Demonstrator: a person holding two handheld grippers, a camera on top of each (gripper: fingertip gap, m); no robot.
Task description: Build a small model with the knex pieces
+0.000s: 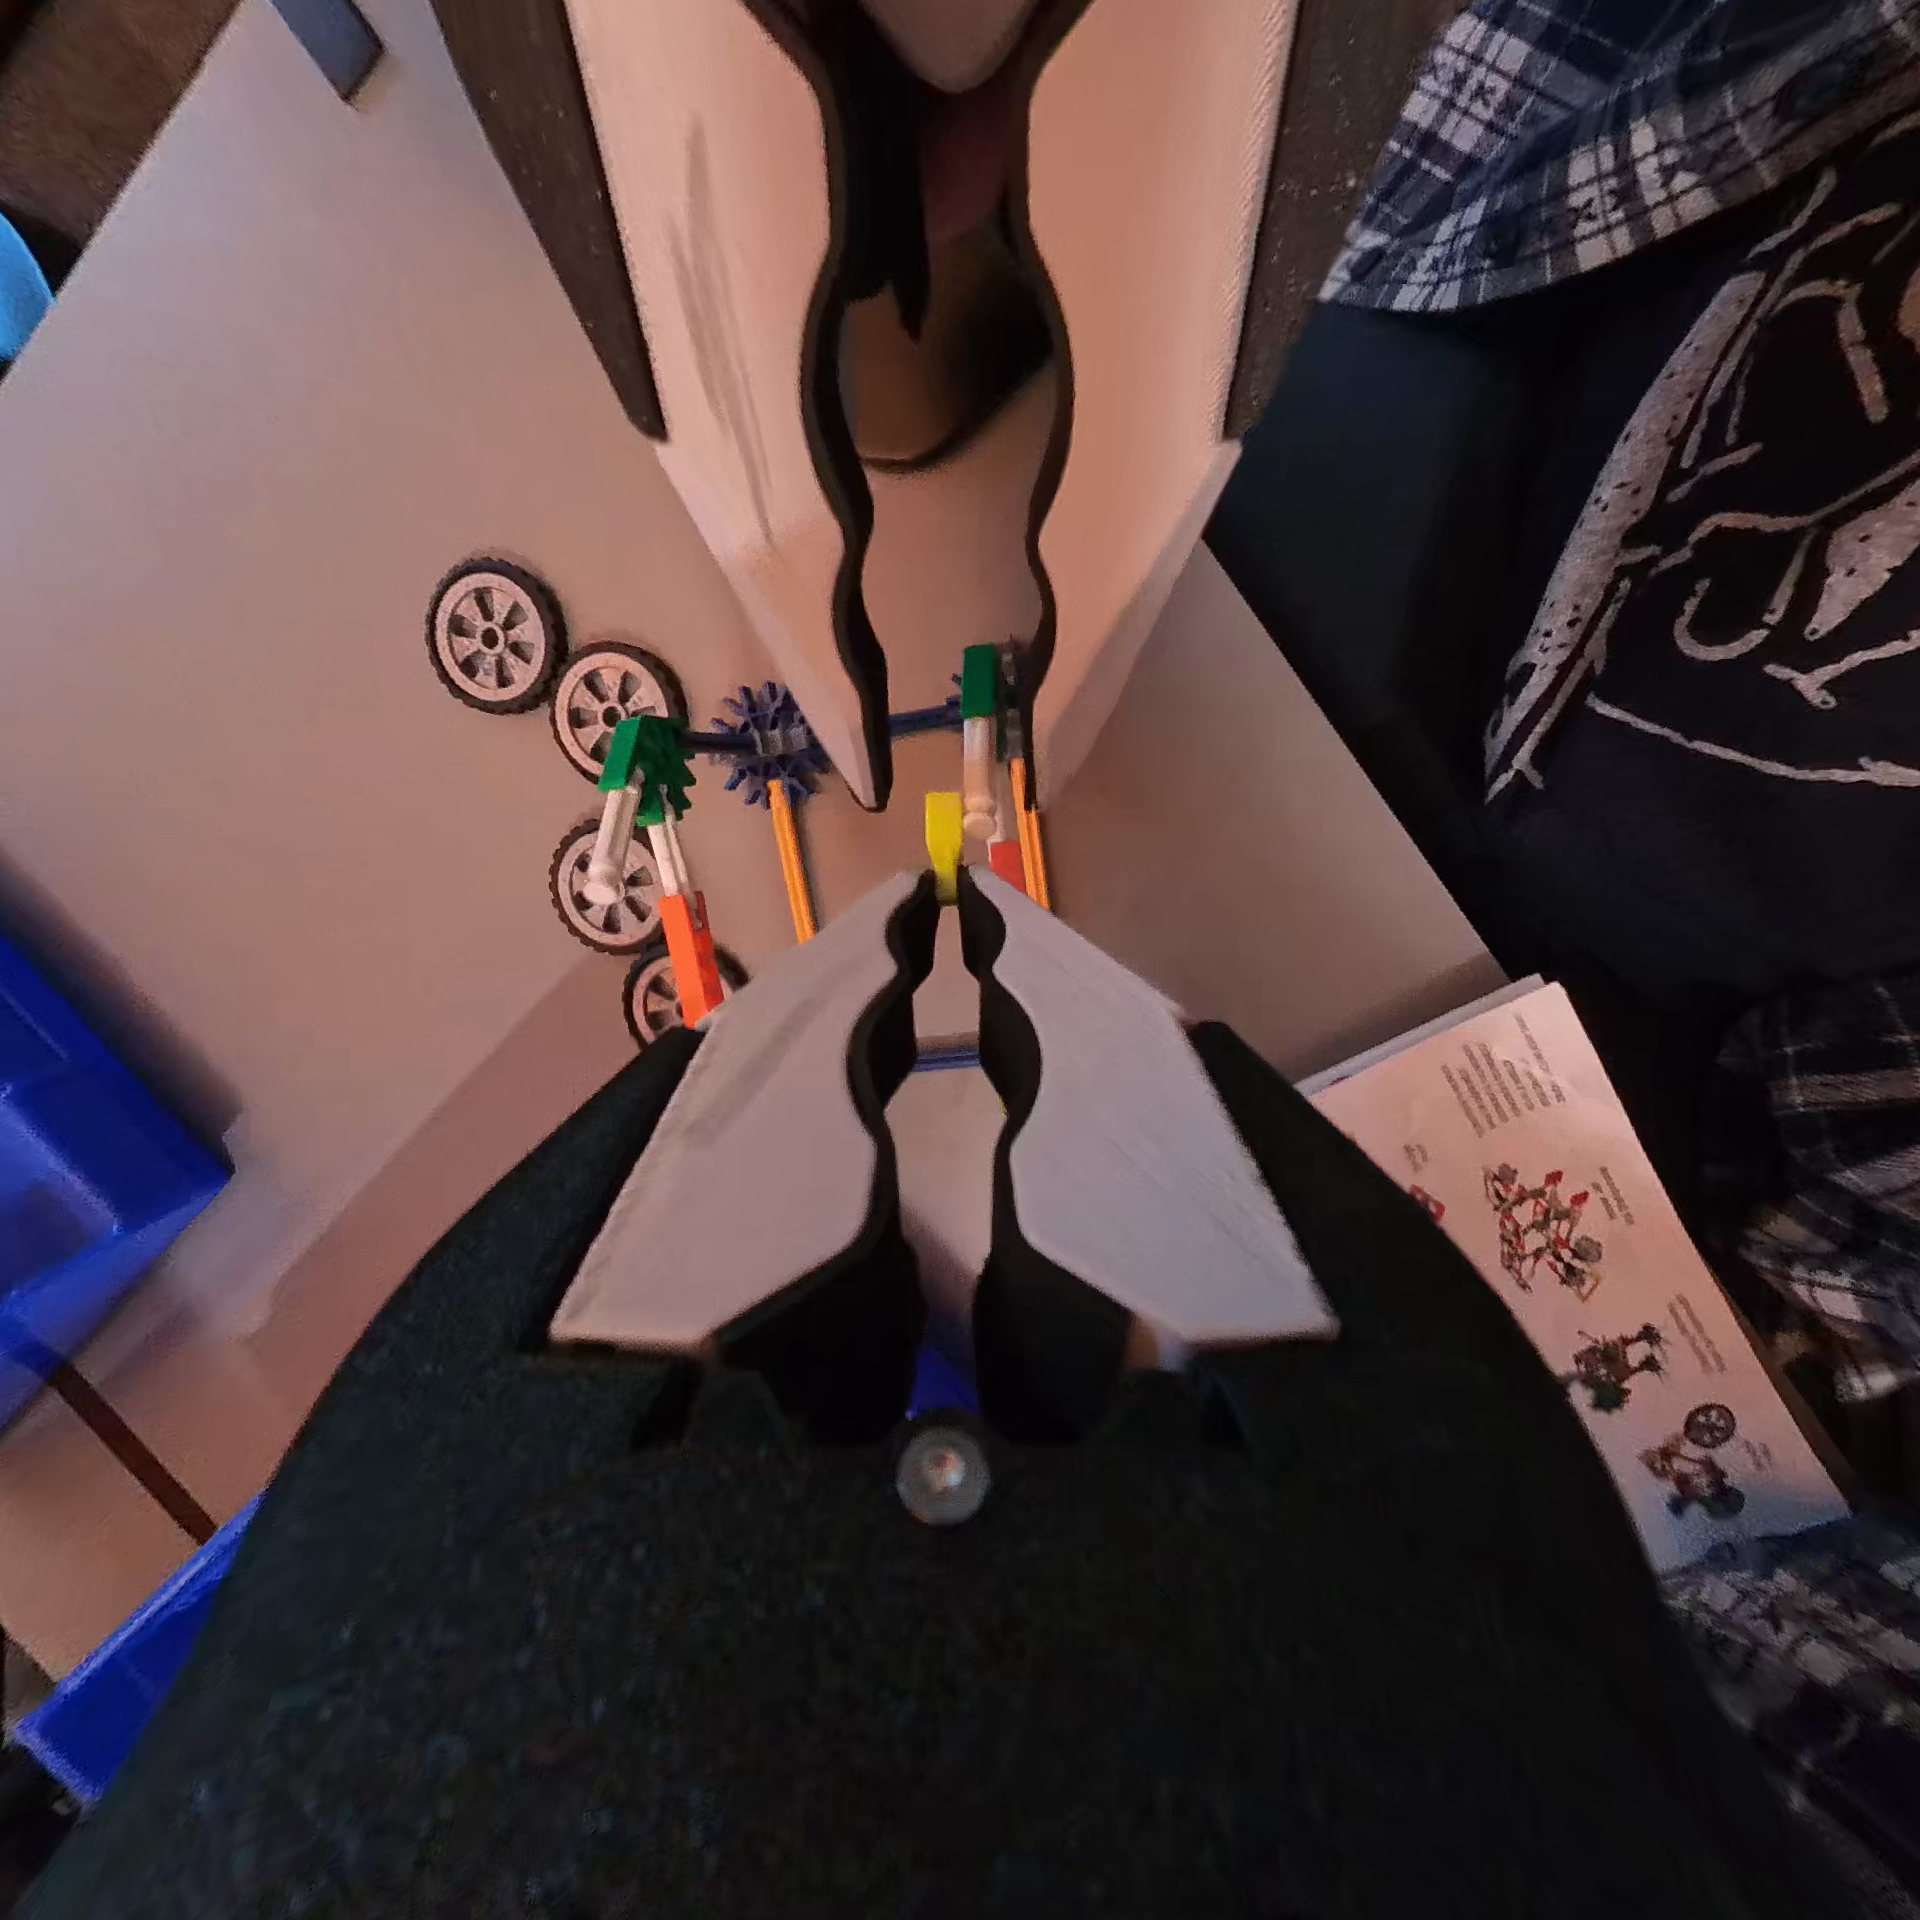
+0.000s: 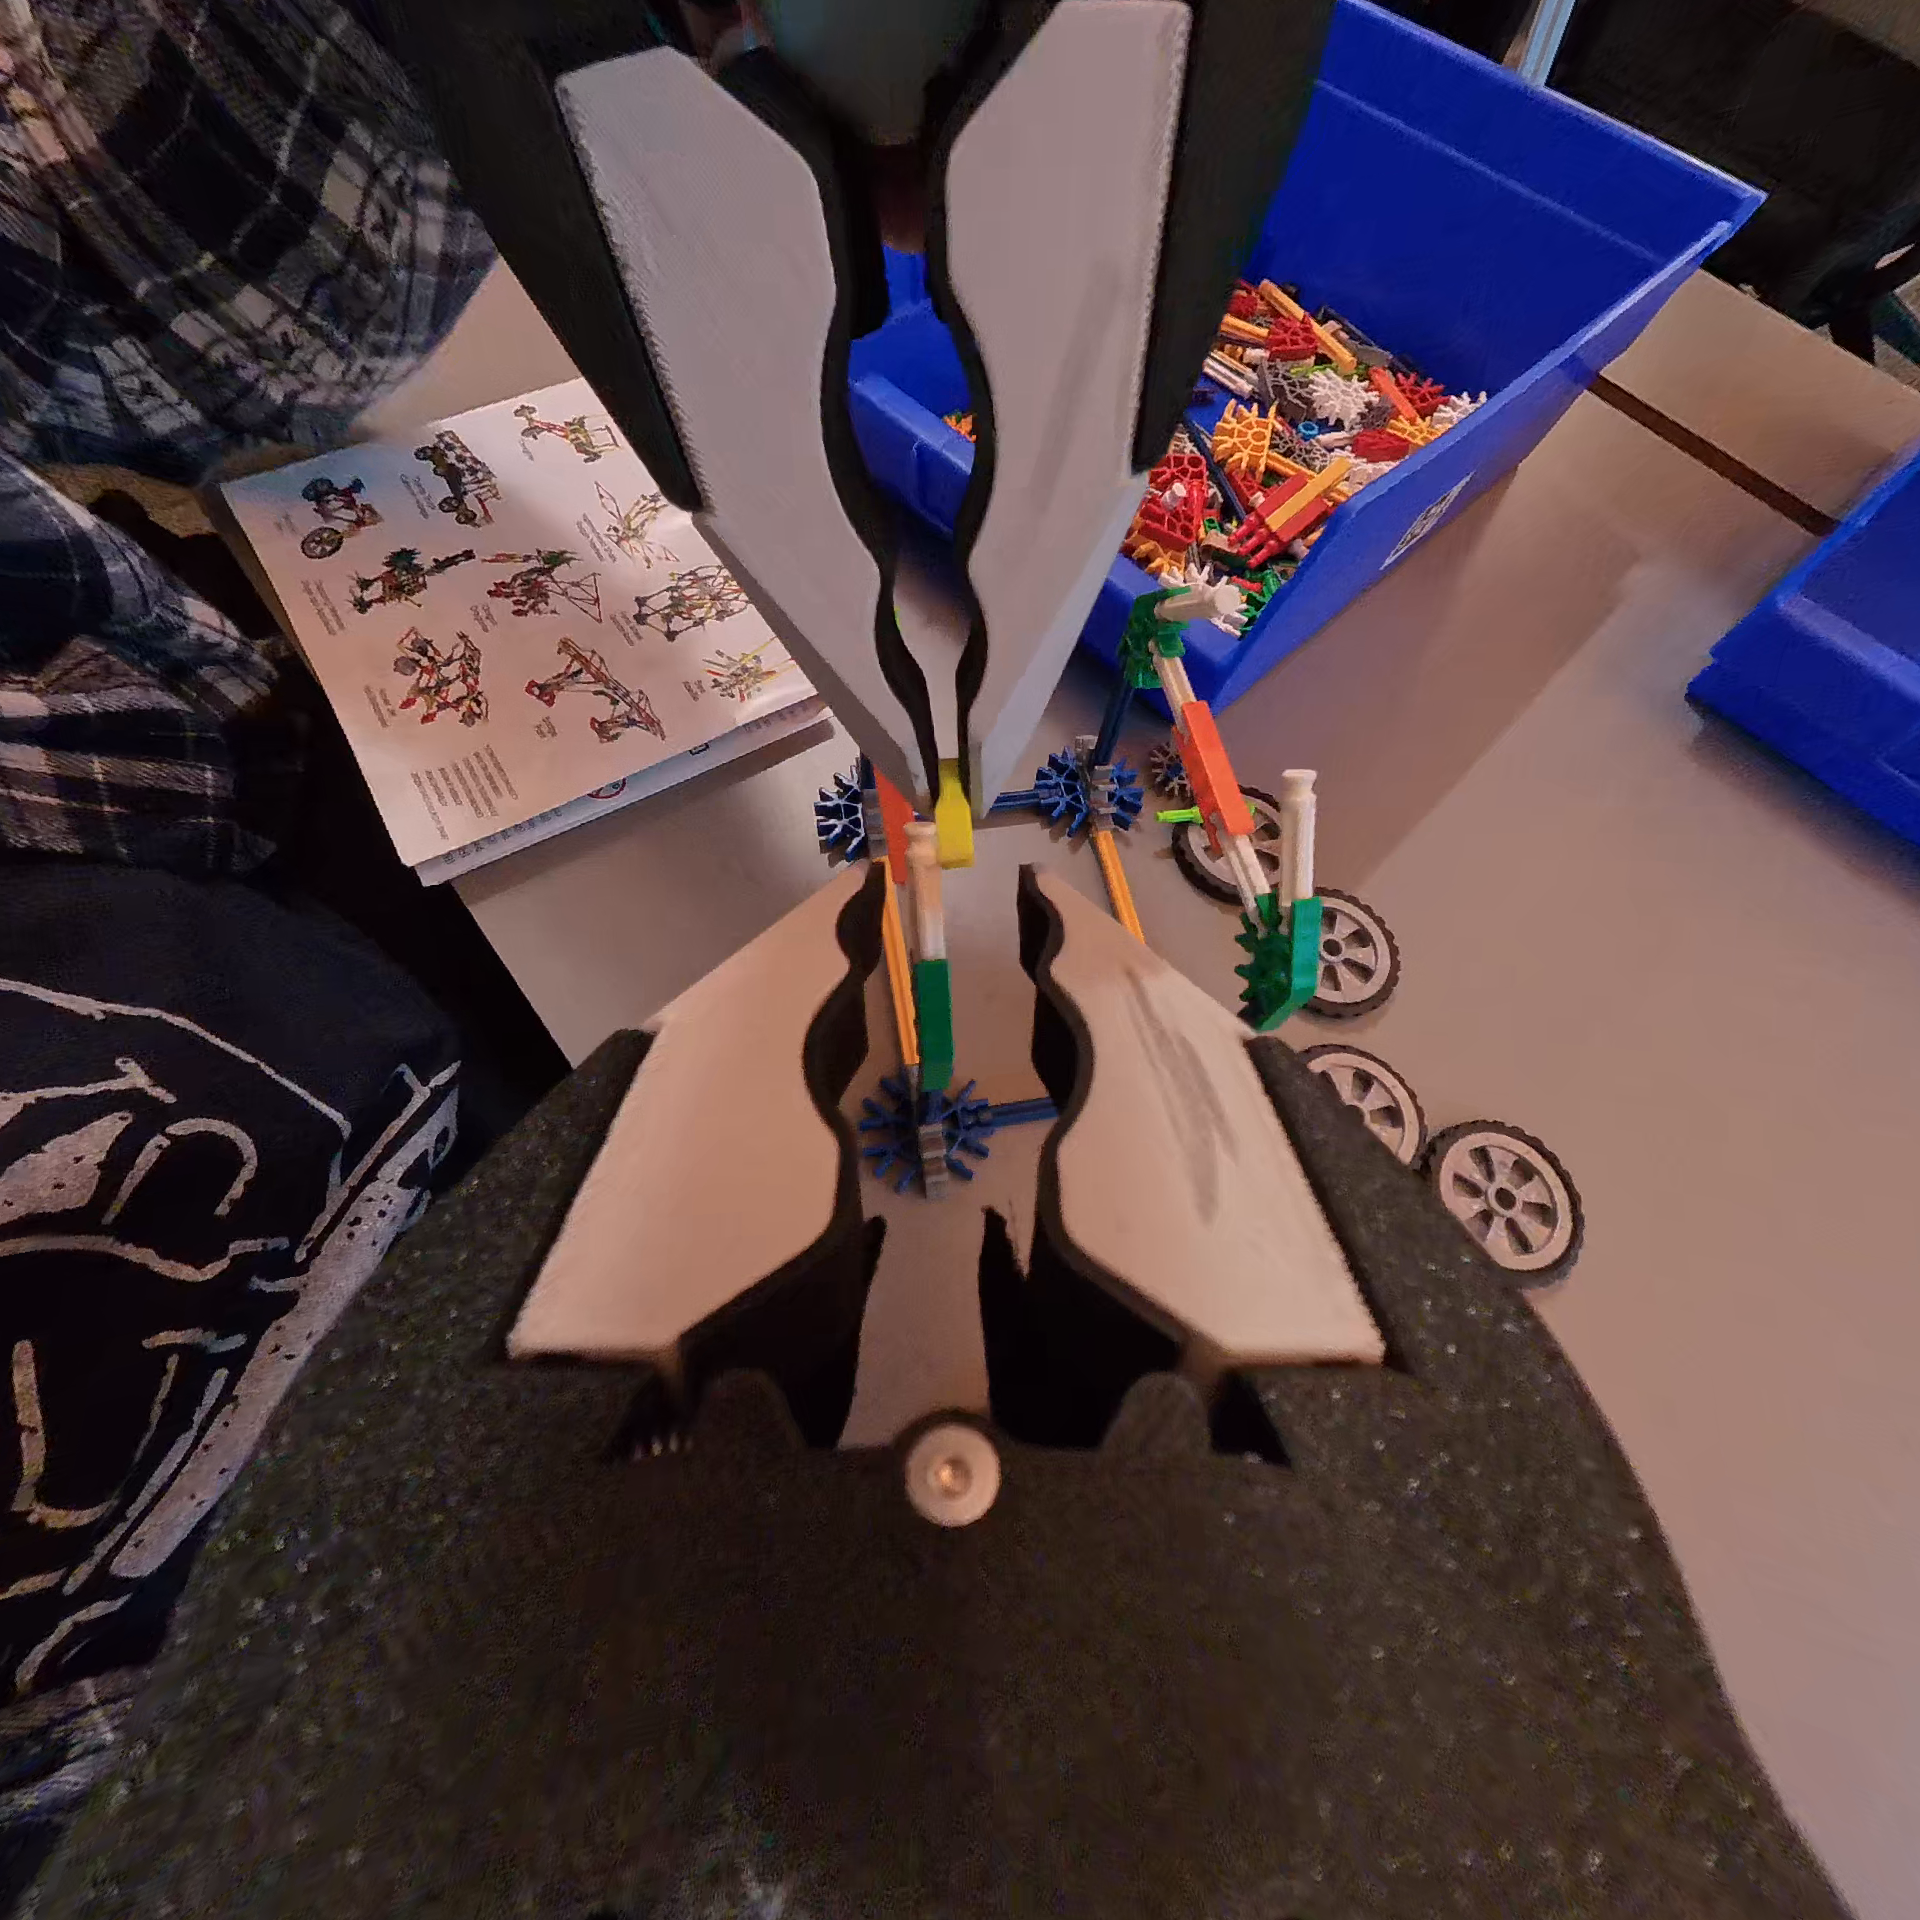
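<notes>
Two blue bins sit on my desk, the bigger one at the far side heaped with loose construction pieces, the second just clipping the right edge of the right wrist view. An instruction booklet hangs over the desk's near edge, by a person's plaid sleeve. Mid-desk I see the rod-and-connector frame: blue snowflake hubs, orange and white rods, green connectors. Four grey wheels lie beside it; one is flat near my right tongs.

My left gripper has its tongs clamped together on a small yellow connector, held just beside the frame's white rod. My right gripper has its tongs apart, straddling a green connector and blue hub without clearly touching either. Both tips nearly meet over the frame.
</notes>
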